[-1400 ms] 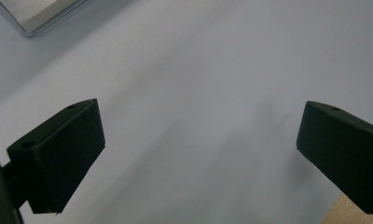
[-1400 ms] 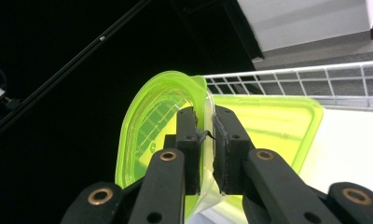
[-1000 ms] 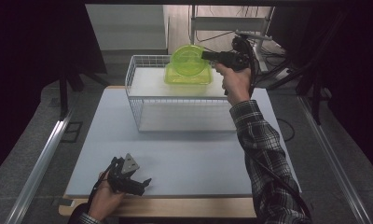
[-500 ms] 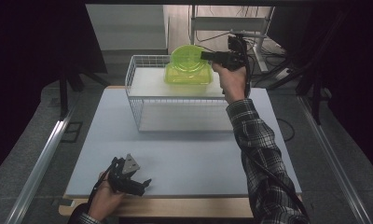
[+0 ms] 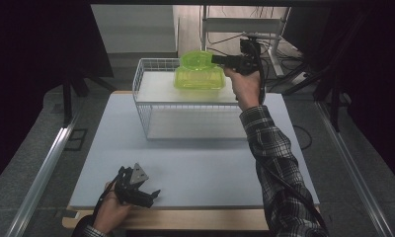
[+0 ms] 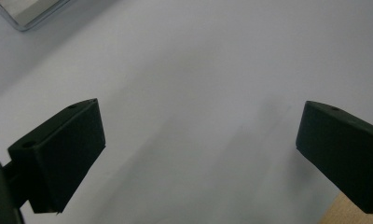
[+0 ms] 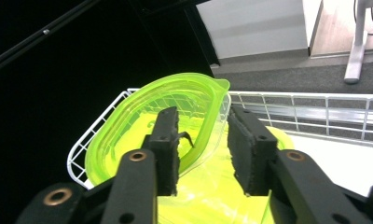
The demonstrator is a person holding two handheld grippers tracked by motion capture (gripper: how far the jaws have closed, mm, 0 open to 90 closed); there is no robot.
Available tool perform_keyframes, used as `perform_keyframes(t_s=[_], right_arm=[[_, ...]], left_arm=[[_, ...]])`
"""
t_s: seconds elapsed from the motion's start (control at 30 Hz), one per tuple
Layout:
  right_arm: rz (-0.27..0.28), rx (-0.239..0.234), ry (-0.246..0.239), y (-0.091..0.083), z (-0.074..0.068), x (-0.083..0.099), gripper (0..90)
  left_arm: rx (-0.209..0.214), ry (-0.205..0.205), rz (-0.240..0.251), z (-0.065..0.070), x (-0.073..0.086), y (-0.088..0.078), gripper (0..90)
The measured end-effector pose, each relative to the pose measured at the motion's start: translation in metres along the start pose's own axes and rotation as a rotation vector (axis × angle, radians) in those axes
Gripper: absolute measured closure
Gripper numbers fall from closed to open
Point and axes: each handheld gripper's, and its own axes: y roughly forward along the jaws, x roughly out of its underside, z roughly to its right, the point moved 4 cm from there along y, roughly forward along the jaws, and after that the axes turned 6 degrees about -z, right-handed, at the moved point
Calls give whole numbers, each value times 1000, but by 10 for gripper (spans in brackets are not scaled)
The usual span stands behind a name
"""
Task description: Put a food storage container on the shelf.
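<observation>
White tabletop, dark room. In the wire basket (image 5: 151, 106), on the green tub (image 5: 198, 79), a green lid (image 7: 152, 116) leans tilted. The right gripper (image 7: 201, 147) straddles its rim; its jaws have just been opening, pads off the plastic. Looks like the release step; next, back away cleanly. The left gripper (image 5: 136, 185) rests spread on the table (image 5: 210, 163).

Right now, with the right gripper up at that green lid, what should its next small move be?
Probably draw the right gripper straight back: its jaws have just been opening, and the lid leans on the green box in the wire basket, its rim between the parted pads.
</observation>
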Motion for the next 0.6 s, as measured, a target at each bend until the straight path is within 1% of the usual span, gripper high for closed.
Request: perform_keyframes(t_s=[0.1, 0.17, 0.23, 0.3, 0.43, 0.53, 0.6], right_arm=[[2, -15, -9, -4, 0, -1, 560], [-2, -15, -17, -6, 0, 0, 524], [-3, -26, -29, -9, 0, 1, 496], [-13, -24, -47, -11, -1, 2, 467], [-26, -43, -70, -15, -3, 7, 424], [-35, -43, -94, -18, -4, 11, 395], [-51, -44, -113, -20, -5, 15, 375]], left_arm=[[-1, 1, -1, 0, 0, 0, 9], [-1, 1, 0, 0, 0, 0, 10], [-2, 3, -3, 0, 0, 0, 10], [-1, 2, -4, 0, 0, 0, 10], [1, 4, -8, 1, 0, 1, 9], [1, 4, -8, 1, 0, 1, 9], [1, 3, -7, 1, 0, 1, 9]])
